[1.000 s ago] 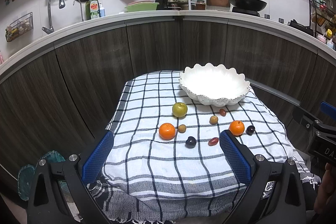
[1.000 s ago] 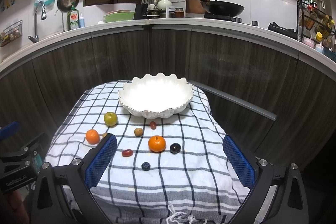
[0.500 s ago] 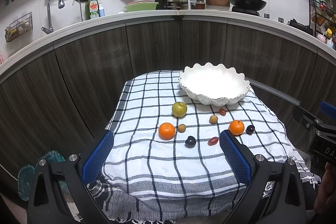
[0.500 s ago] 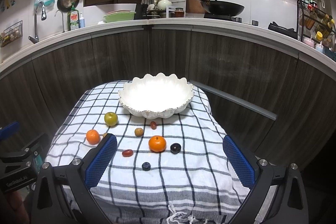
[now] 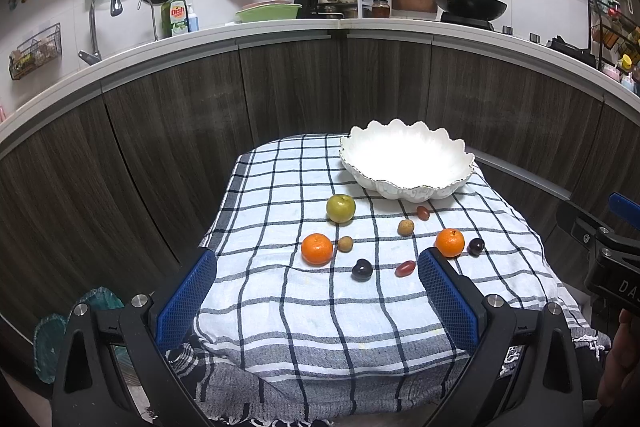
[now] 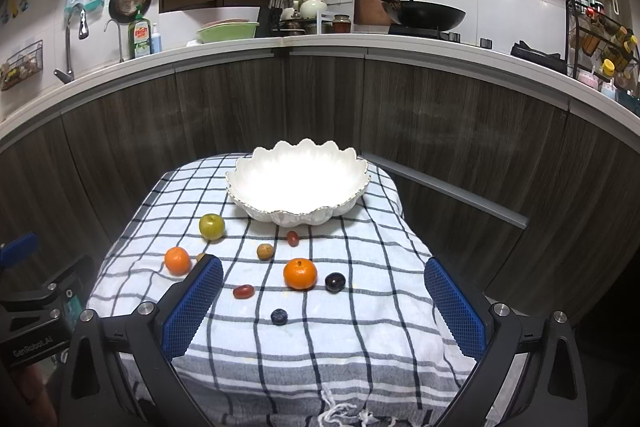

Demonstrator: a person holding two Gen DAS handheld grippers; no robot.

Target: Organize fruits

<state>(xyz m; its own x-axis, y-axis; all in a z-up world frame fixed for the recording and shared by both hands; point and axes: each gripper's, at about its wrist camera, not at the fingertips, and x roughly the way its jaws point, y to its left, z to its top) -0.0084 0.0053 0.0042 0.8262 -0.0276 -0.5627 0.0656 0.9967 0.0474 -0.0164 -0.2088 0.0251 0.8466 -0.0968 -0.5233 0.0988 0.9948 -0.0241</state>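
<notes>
Starting with both hand-held grippers, left [image 5: 316,303] and right [image 6: 322,307], spread wide and empty short of the desk [image 6: 280,355], best to straddle one orange [image 6: 300,273] squarely (round, apt to roll), then lift to the empty bowl [image 6: 298,187] behind the scattered fruit.

Indoor light from overhead, moderately bright. Interior of white bowl [image 5: 404,163] overexposed, detail lost. Short soft shadows under fruit on checked cloth [image 5: 320,311]. Strong fisheye bending of counter edge [image 6: 320,45]; black vignette at corners. Focus sharp throughout.
</notes>
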